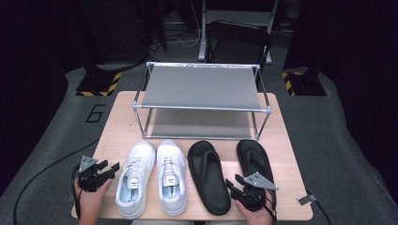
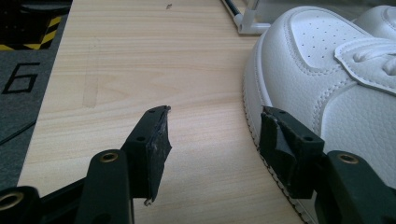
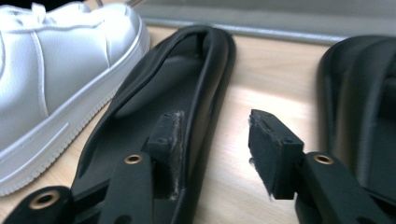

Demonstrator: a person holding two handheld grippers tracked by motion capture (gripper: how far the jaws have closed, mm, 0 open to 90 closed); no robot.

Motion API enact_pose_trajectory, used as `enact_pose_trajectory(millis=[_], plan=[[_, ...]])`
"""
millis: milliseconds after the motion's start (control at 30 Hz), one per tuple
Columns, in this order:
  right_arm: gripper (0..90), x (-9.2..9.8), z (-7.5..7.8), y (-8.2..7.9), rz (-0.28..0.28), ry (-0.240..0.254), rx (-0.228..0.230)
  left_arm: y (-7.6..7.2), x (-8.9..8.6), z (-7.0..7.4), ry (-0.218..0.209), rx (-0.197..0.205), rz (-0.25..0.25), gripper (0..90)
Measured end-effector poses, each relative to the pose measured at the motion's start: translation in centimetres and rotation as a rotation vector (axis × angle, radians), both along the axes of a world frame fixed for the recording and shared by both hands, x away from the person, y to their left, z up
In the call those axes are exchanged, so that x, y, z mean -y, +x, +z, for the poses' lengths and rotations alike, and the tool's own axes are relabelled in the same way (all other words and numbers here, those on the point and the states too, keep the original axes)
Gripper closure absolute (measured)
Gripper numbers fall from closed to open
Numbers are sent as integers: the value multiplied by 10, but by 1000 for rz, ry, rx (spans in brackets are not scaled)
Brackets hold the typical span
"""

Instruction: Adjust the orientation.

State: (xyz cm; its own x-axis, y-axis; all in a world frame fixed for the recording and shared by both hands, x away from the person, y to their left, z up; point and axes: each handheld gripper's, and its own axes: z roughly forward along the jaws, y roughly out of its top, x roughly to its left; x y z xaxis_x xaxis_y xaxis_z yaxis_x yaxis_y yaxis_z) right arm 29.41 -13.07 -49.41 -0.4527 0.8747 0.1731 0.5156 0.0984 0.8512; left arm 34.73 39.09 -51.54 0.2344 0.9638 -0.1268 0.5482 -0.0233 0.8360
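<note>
Right gripper view shows my right gripper (image 3: 212, 140) half open astride the right rim of the left black sandal (image 3: 154, 102), near the table's (image 3: 261, 98) front edge, so I should square both pads before clamping.

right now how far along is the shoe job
Nothing looks done: the rack has both shelves bare, and the white sneakers and black sandals sit on the table. In hand: the right gripper straddles the left sandal's rim, not yet pressing. The left gripper is open beside a sneaker. All four shoes remain.
</note>
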Motion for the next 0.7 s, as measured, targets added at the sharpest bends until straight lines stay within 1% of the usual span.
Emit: enact_pose_trajectory(millis=[67,100,133,167,200,233,267,300,333,367,400,433,500,567,600,633,667,700], plan=[[558,-2,-2,1,7,-4,-5,0,0,0,0,-1,0,423],[574,-4,-4,4,22,4,-17,0,0,0,1,-4,1,424],[589,-5,-4,5,24,11,-25,0,0,0,1,-4,1,424],[608,-7,-5,6,31,18,-28,0,0,0,3,-1,4,424],[608,-7,-5,6,31,18,-28,0,0,0,3,-1,4,423],[618,-10,-5,10,48,20,-33,1,-1,0,0,1,5,424],[618,-10,-5,10,48,20,-33,1,-1,0,0,1,5,424],[619,-12,-6,11,43,12,-44,0,-1,0,2,2,7,424],[625,-15,-6,13,41,3,-45,0,-1,0,2,2,7,424],[648,-18,-8,16,43,1,-47,0,-1,-1,-3,14,15,424],[648,-18,-8,16,43,1,-47,0,-1,-1,-3,14,15,424],[699,-20,-9,19,36,1,-57,0,-2,-1,-4,12,19,424],[752,-22,-10,20,36,-5,-61,0,-2,-1,-4,15,23,424],[784,-23,-11,19,33,-7,-67,0,-2,-1,-2,14,23,423],[803,-24,-11,18,27,-15,-66,0,-3,-1,-2,14,23,424],[813,-24,-11,16,12,-15,-71,0,-3,0,-1,1,16,424],[813,-24,-11,16,12,-15,-71,0,-3,0,-1,1,16,424],[821,-24,-13,13,0,-7,-69,0,-3,0,1,1,16,423]])
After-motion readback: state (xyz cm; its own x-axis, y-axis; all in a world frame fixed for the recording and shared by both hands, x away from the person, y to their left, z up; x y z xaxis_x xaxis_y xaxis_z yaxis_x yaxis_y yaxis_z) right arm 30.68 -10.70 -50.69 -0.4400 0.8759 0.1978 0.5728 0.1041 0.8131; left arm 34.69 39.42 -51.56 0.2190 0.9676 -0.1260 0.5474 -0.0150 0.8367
